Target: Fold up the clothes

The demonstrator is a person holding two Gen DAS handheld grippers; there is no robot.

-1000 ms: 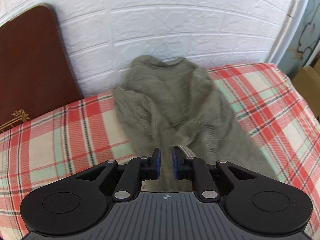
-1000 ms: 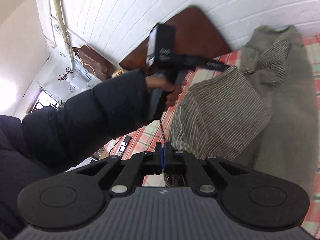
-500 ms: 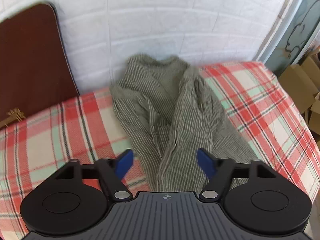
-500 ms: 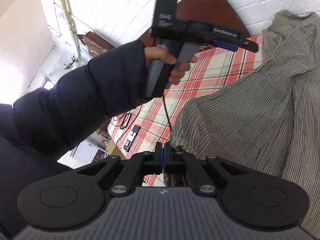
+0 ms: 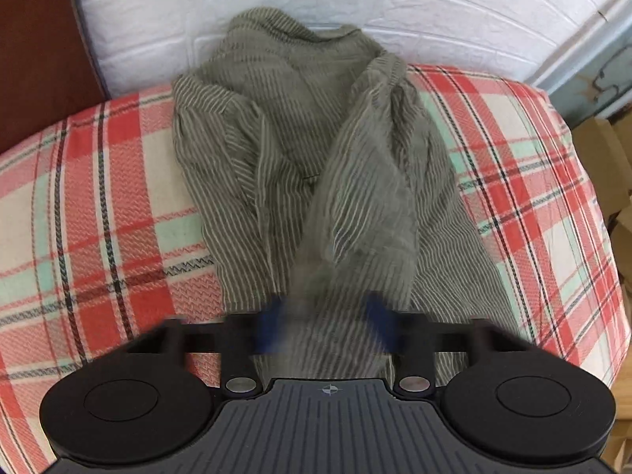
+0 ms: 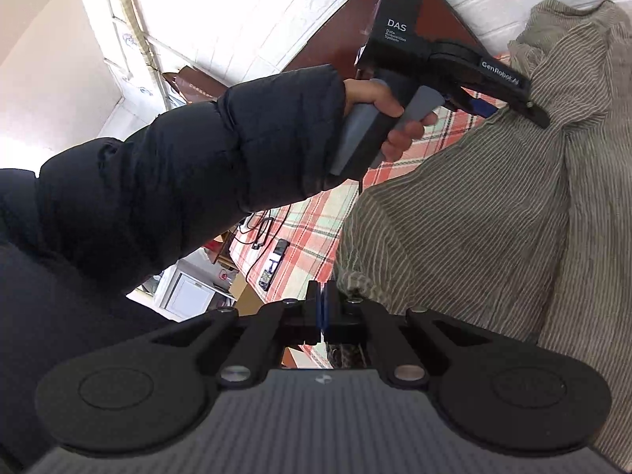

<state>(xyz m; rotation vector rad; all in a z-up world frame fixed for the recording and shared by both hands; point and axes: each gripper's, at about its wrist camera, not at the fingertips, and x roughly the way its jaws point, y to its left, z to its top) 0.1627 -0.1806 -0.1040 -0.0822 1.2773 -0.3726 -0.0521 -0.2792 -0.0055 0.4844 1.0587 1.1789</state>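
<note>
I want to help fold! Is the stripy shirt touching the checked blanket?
Touching. The left wrist view shows the stripy shirt lying spread on the checked blanket, with no gap at its edges.

One striped garment (image 5: 300,166) lies on one plaid blanket (image 5: 98,205), its top against the blanket's far edge by the wall. Two grippers — the left gripper (image 5: 326,326), jaws closing with a fold of cloth between its two blue pads (image 5: 268,328), and the right gripper (image 6: 323,310), pads together. One hand (image 6: 389,118) and one dark sleeve (image 6: 177,181) show. One brown board (image 6: 347,27) leans on the wall. Near the blanket's left edge lie one phone (image 6: 272,264) and one cable (image 6: 260,233) — nothing else there can be counted.
</note>
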